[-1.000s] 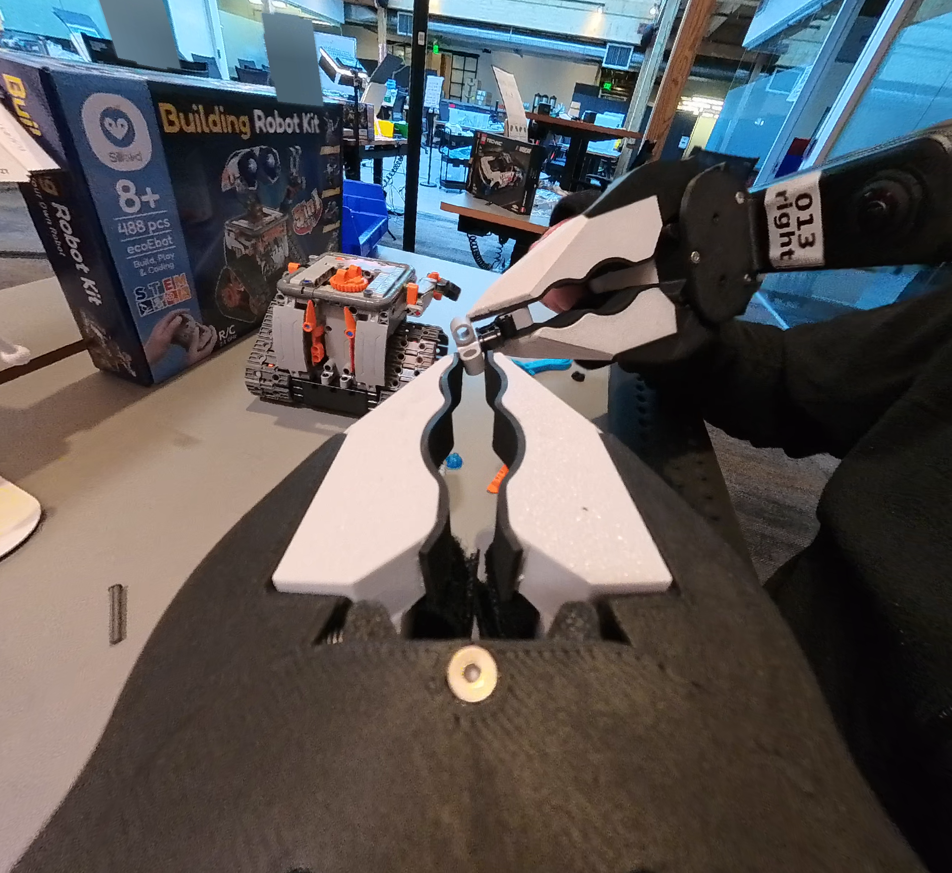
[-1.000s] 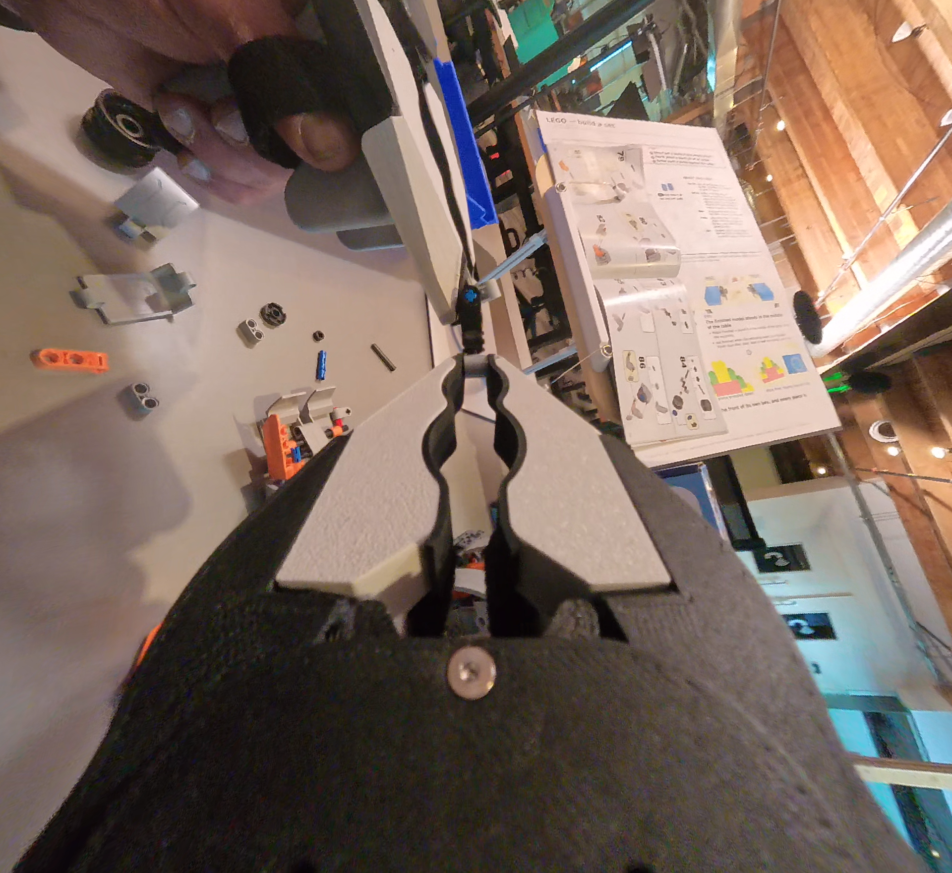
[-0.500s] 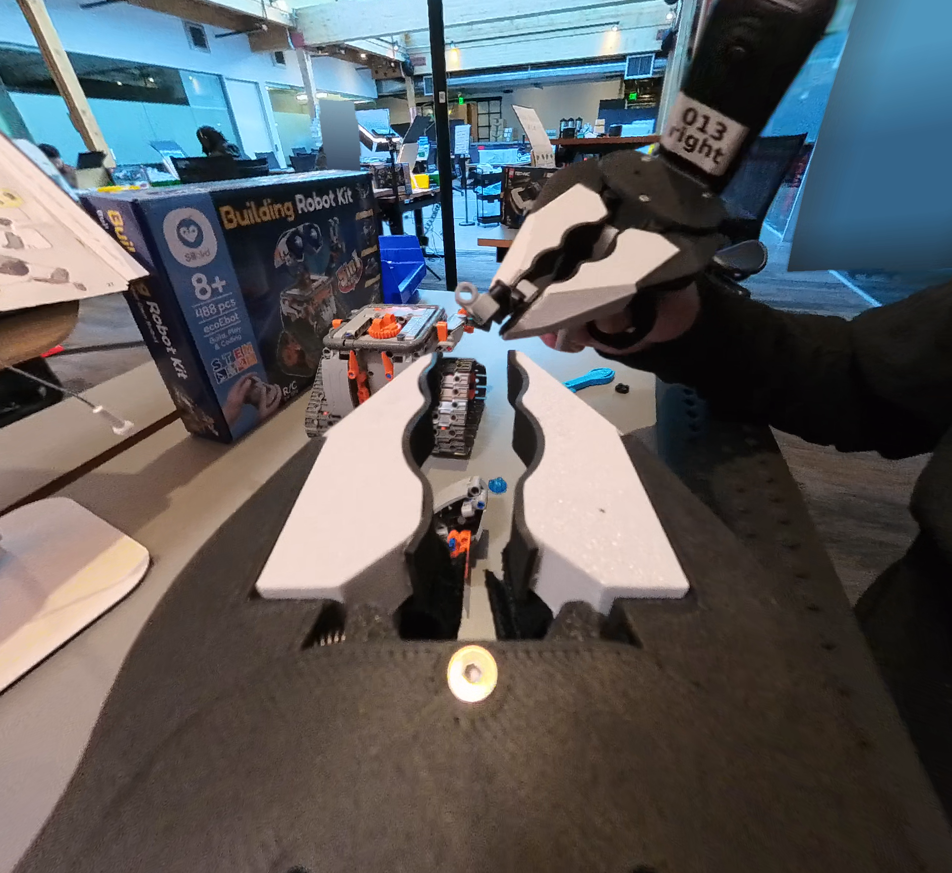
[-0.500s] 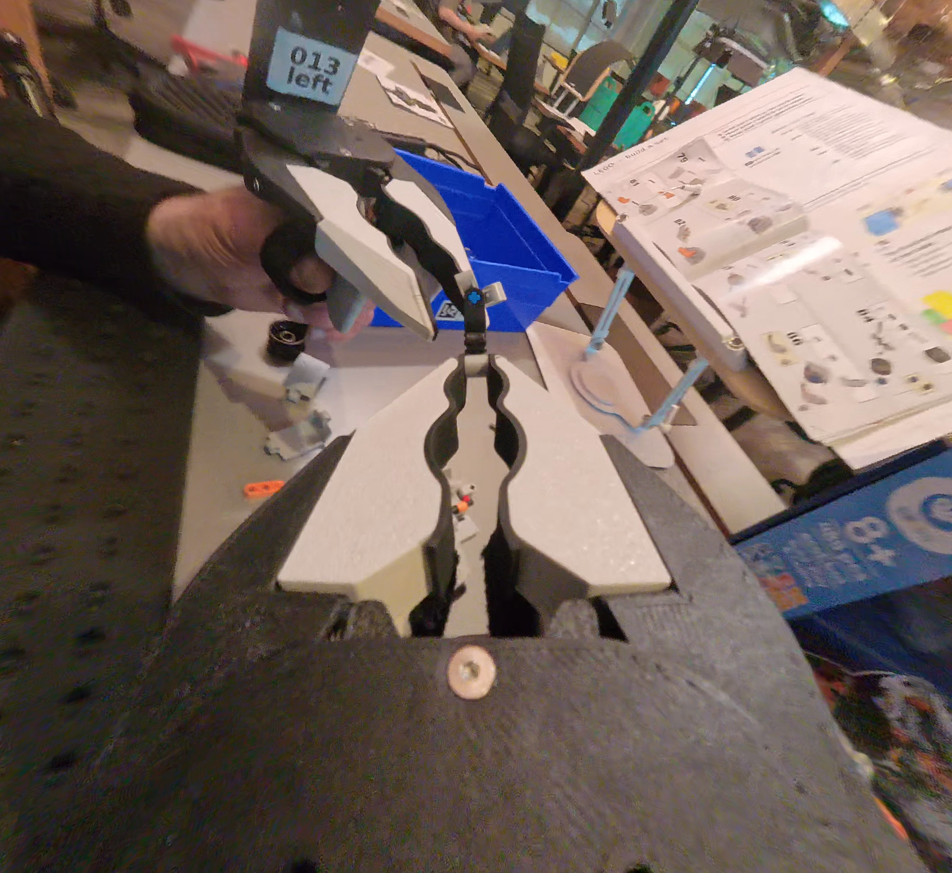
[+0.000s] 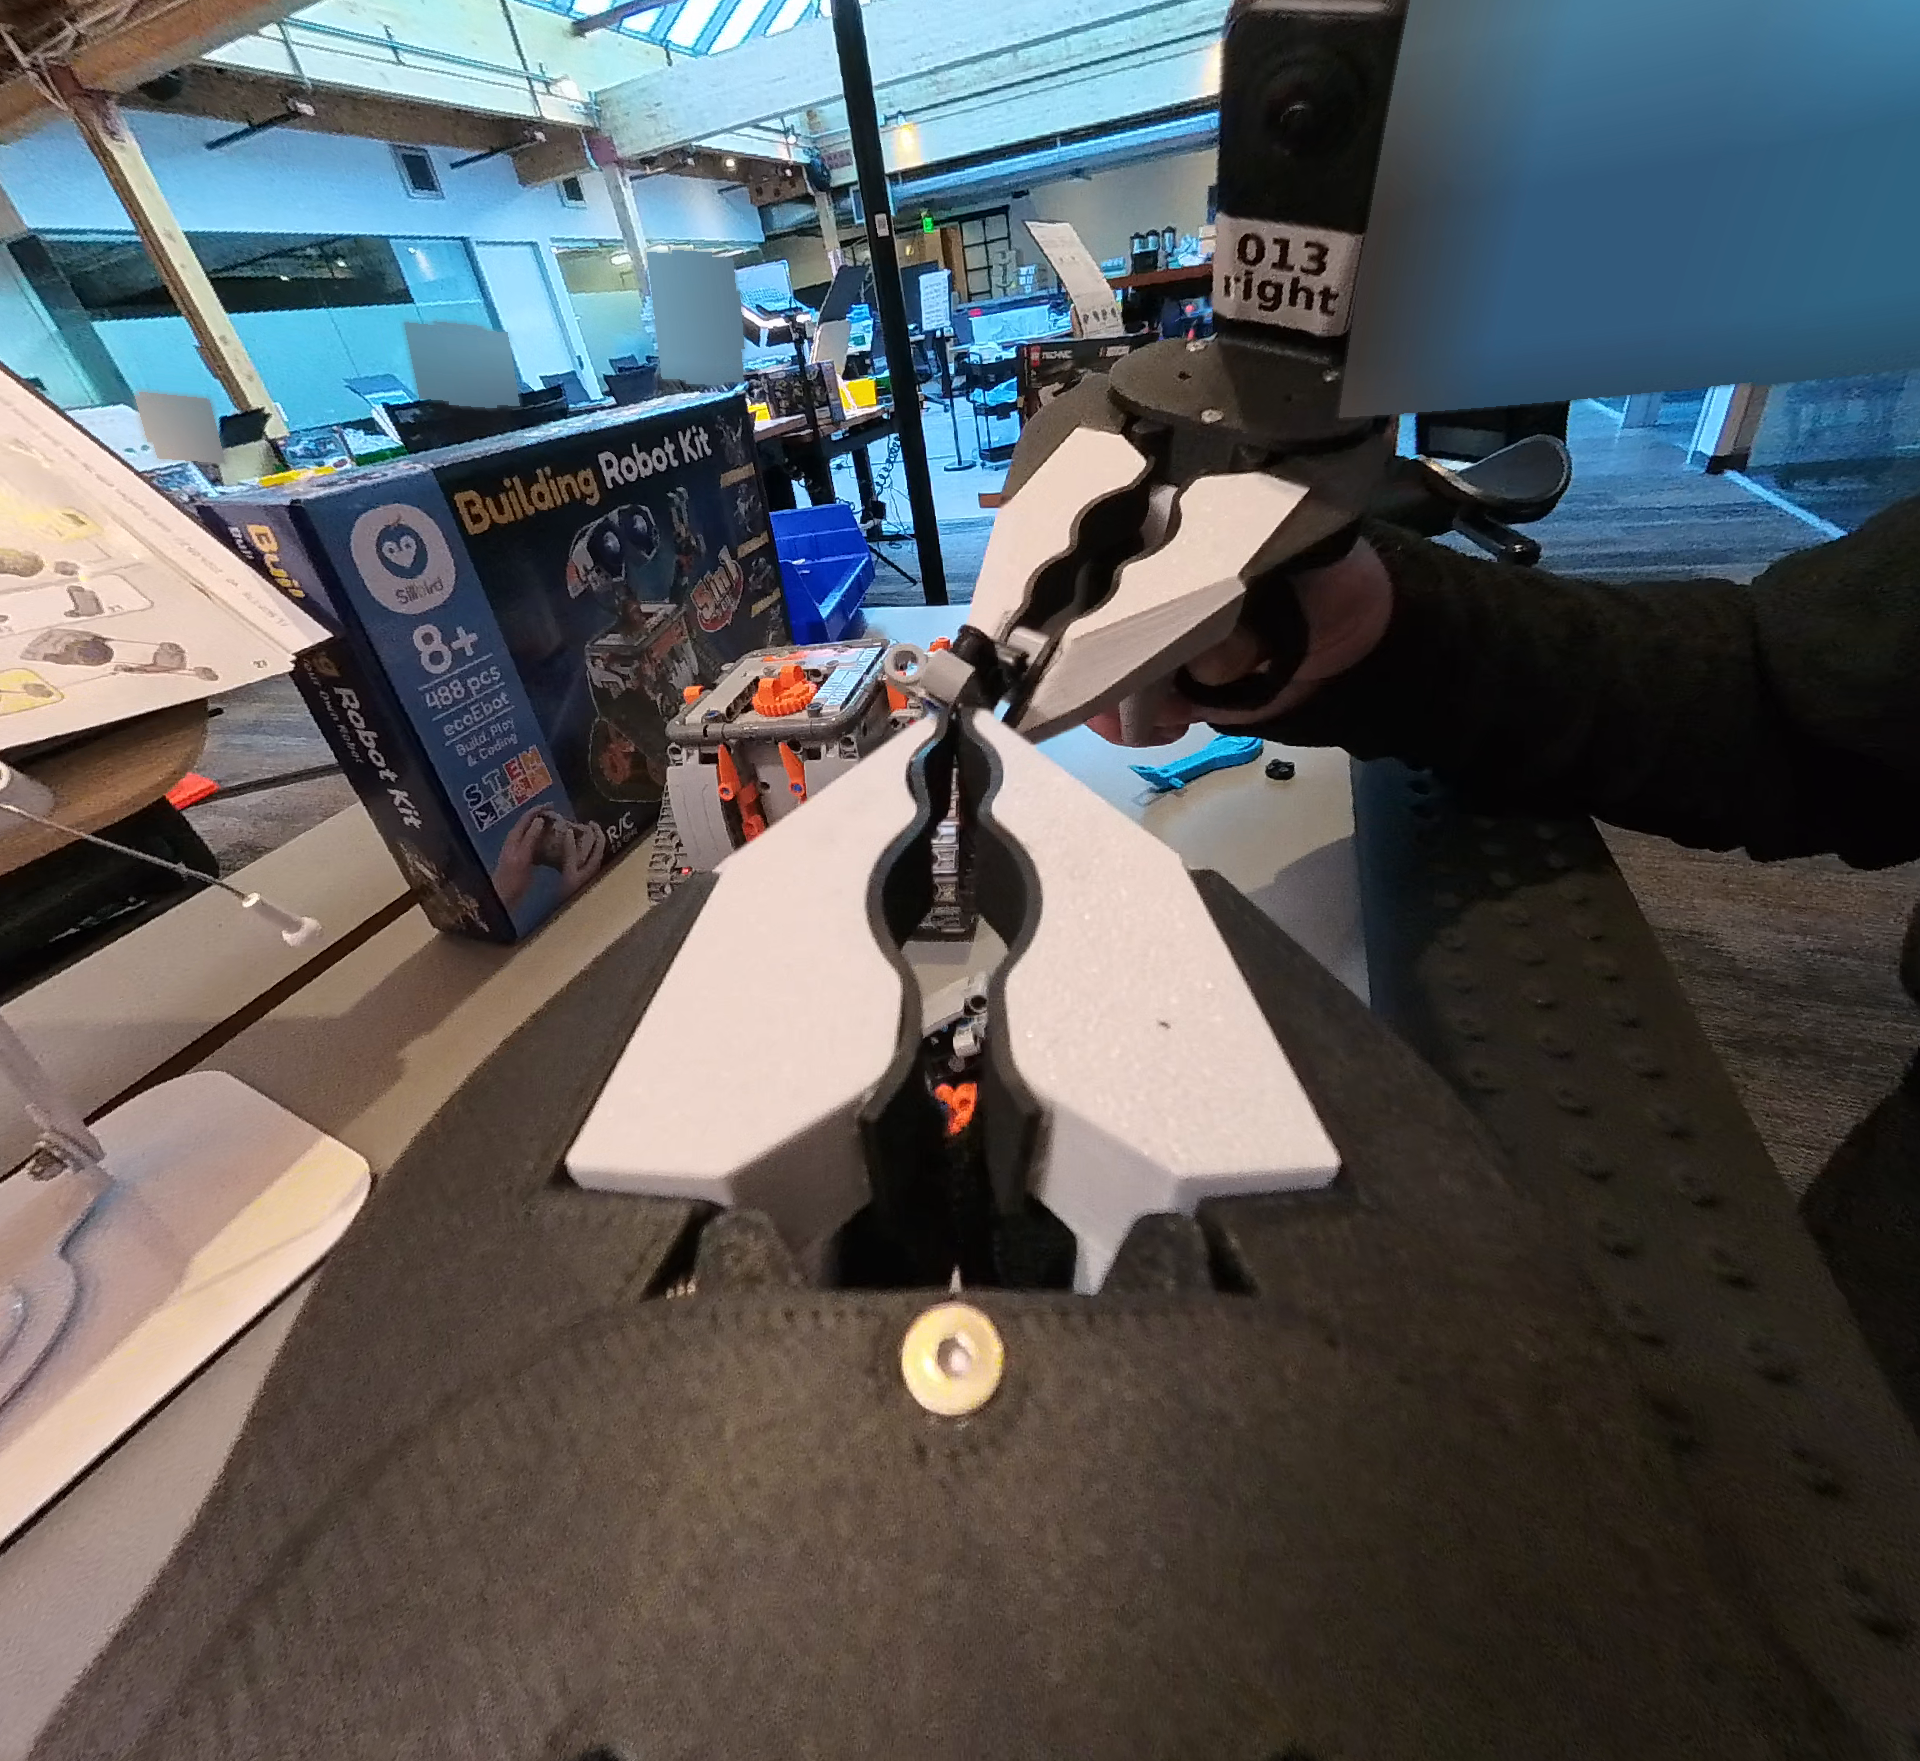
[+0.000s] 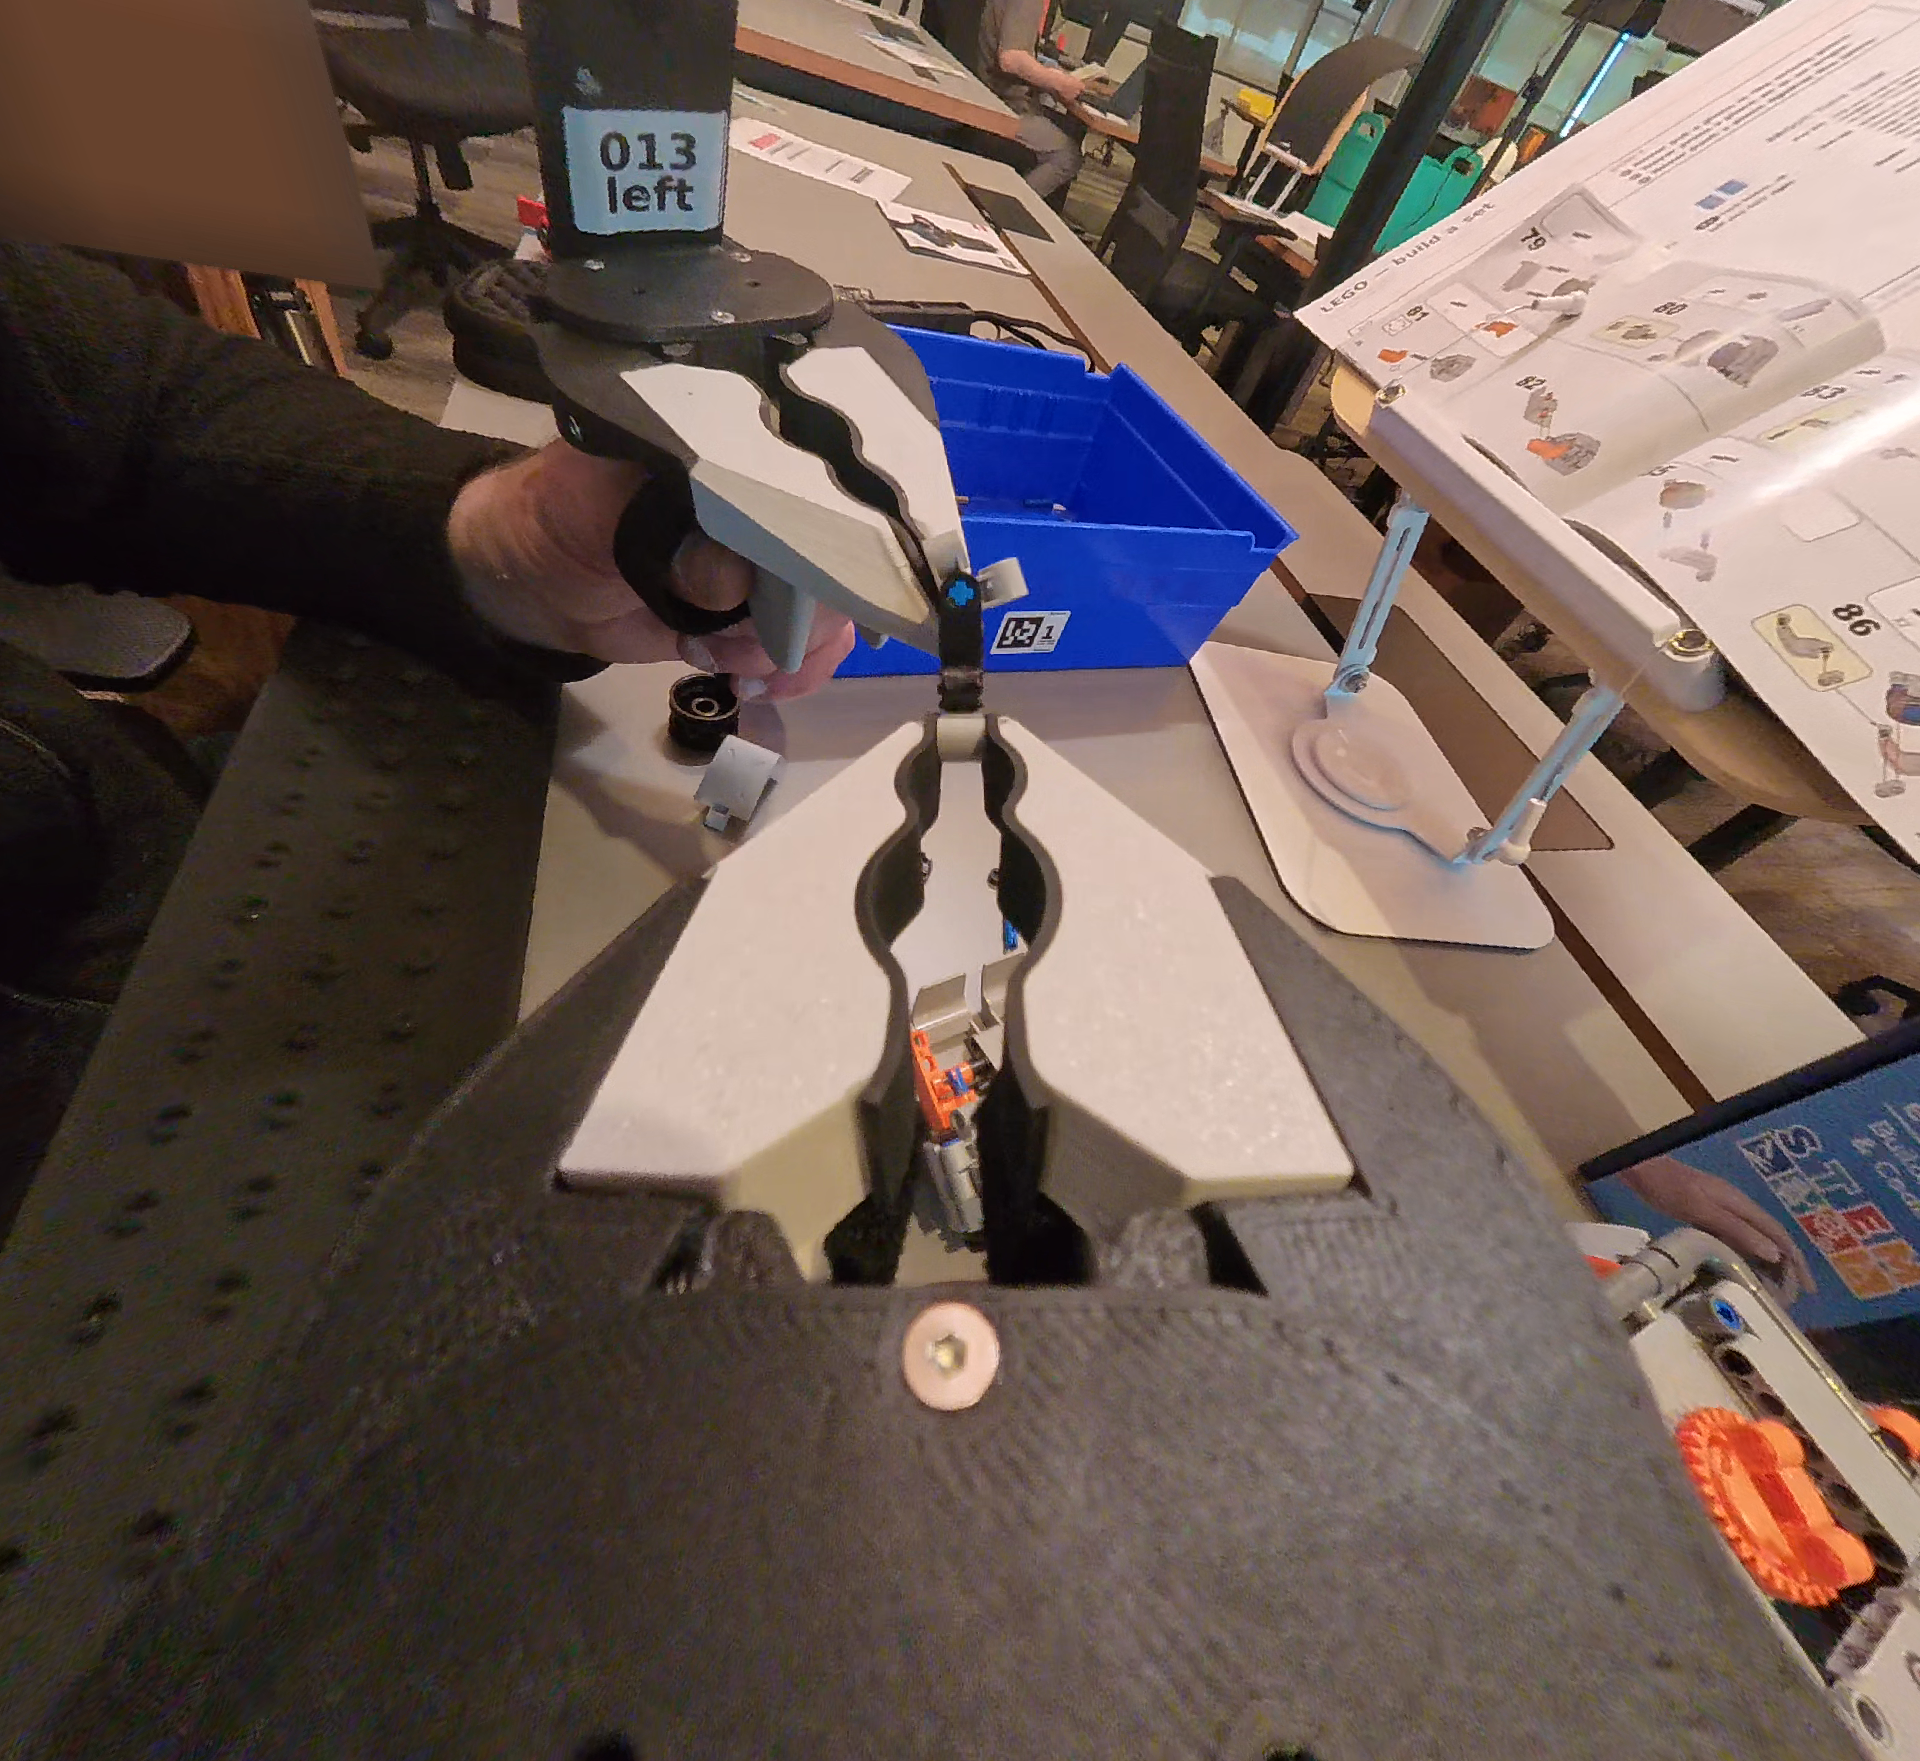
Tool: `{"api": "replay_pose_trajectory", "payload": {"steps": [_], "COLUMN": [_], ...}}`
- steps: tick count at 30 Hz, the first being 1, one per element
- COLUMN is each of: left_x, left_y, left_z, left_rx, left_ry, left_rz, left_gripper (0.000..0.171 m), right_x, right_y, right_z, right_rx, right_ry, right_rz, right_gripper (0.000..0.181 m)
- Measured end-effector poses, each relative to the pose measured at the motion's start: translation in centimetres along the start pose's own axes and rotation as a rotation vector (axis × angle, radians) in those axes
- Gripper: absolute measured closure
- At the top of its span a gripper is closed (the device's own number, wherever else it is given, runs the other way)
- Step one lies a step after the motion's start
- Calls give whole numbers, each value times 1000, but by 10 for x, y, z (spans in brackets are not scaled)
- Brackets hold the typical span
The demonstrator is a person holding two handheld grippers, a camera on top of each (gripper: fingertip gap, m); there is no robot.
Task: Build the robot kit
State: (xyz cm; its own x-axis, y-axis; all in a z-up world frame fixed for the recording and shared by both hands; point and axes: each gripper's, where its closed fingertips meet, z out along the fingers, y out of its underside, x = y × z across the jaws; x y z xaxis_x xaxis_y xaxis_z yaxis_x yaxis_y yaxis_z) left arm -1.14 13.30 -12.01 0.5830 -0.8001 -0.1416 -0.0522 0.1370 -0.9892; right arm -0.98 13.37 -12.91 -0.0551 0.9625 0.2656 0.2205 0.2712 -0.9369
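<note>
A small assembly point(image 6: 961, 641) of a grey connector, a black link and a blue pin hangs in the air between both grippers. My left gripper point(image 5: 951, 729) is shut on one end of it. It also shows in the right wrist view point(image 6: 948, 573), pinching the grey end with the blue pin. My right gripper point(image 6: 961, 724) is shut on the other end. In the left wrist view it point(image 5: 992, 662) comes in from the upper right, tip to tip with the left, with the assembly's grey ring end point(image 5: 914, 665) sticking out. A hand holds each gripper.
A tracked grey and orange robot model point(image 5: 790, 724) stands on the table before a blue kit box point(image 5: 499, 631). A blue bin point(image 6: 1081, 506), an instruction booklet on a stand point(image 6: 1662, 381), a black wheel point(image 6: 698, 705) and loose parts point(image 6: 740, 776) lie around. A blue tool point(image 5: 1195, 761) lies far right. The grippers are tip to tip, or close to it. The black wheel point(image 6: 698, 705) is about equally far from each gripper, around 25 cm.
My left gripper, open half a second ago, has shut on the small assembly. The right gripper has come down to meet it tip to tip.
</note>
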Motion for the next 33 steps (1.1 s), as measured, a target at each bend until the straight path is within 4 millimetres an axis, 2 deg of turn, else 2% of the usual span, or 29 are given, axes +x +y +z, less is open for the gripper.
{"api": "replay_pose_trajectory", "payload": {"steps": [5, 7, 8, 13, 16, 18, 33], "left_x": [-6, -8, -7, 3, 6, 4, 17], "left_y": [-1, -4, -4, -4, -2, -2, 1], "left_z": [-2, -3, -3, 1, 2, 1, 2], "left_rx": [17, 30, 27, 4, -16, -15, 15], "left_ry": [-2, -10, -6, 6, 6, 5, 225], "left_rz": [-54, -54, -49, 72, 109, 78, -209], "left_gripper": [171, 152, 149, 146, 151, 158, 158], "right_x": [4, 4, 4, -8, -10, -11, -17], "right_y": [1, -1, -1, 4, 9, 11, 14], "right_z": [-1, -4, -4, -3, -3, -2, -10], "right_rx": [-3, 11, 17, 21, 13, -3, -36], "right_ry": [5, -9, -23, -173, -216, -204, -208], "right_rz": [22, 47, 64, 194, 229, 203, 58], "right_gripper": [177, 176, 176, 176, 176, 176, 176]}}
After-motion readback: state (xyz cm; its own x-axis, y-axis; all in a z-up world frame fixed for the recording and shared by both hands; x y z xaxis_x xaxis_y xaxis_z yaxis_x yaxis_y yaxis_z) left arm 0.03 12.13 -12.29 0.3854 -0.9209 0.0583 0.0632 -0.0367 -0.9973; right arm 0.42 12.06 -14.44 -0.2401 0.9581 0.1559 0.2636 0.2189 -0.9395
